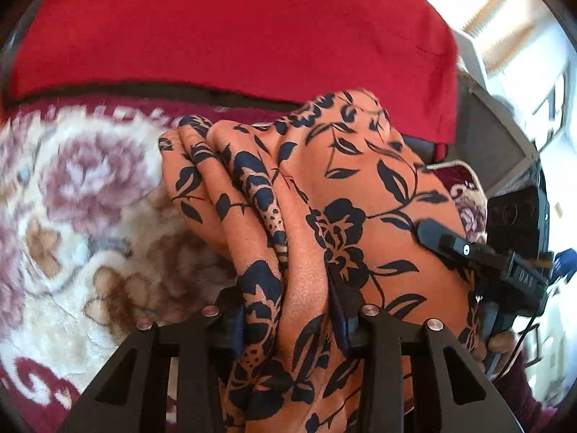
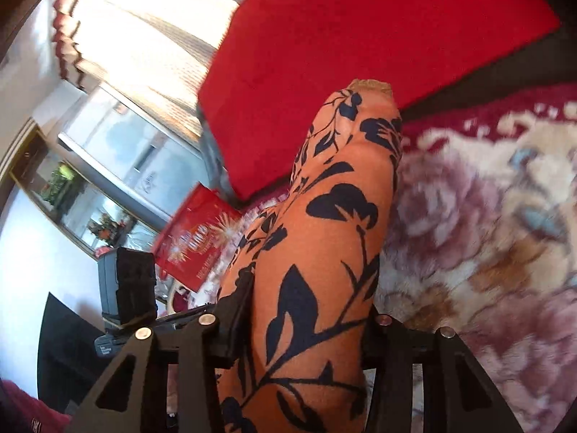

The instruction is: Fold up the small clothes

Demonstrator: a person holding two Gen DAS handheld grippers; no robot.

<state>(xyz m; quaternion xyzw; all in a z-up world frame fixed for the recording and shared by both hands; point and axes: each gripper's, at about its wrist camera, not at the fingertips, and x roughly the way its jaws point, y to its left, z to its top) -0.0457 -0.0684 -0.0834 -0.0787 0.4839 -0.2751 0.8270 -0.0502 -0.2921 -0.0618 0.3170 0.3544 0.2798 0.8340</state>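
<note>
both of my grippers are clamped on the same orange cloth (image 1: 324,195) with dark blue leaves and flowers. much of it is hidden: my left gripper (image 1: 288,321) has the bunched folds pressed between its jaws, and the cloth covers the finger pads, so i cannot make out the tips. the lower end of the cloth runs off the bottom edge in both views.

in the left wrist view the cloth runs from my jaws up and away, long axis roughly along my fingers, its far end bunched into ridges above the flowered blanket (image 1: 72,187). in the right wrist view my right gripper (image 2: 303,321) squeezes a narrower roll of cloth (image 2: 324,238) that points up toward the red cushion (image 2: 360,43), with a frayed edge at its tip.

only the left view shows the other gripper's black finger lying against the cloth on the right. only the right view shows a bright window (image 2: 144,36) and a red bag (image 2: 196,232), both blurred.
</note>
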